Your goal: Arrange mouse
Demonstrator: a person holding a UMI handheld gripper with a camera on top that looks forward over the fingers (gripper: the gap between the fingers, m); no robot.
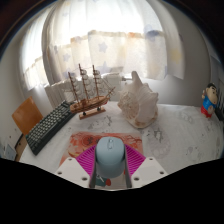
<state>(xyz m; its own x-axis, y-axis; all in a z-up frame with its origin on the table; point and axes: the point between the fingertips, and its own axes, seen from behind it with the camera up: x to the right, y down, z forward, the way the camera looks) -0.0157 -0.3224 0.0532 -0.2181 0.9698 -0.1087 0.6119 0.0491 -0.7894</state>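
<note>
A pale blue-grey computer mouse (110,153) sits clamped between the magenta-padded fingers of the tool (110,165), above an orange-pink mouse mat (82,146) on the white table (175,135). The carry step appears underway; next comes lowering it squarely. No containers are visible.

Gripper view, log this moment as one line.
gripper: shut on mouse | mouse: over mouse pad | keyboard: beside pad

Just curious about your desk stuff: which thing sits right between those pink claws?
The light-blue mouse, between the gripper fingers; keyboard, model ship and crystal lie beyond.
</note>
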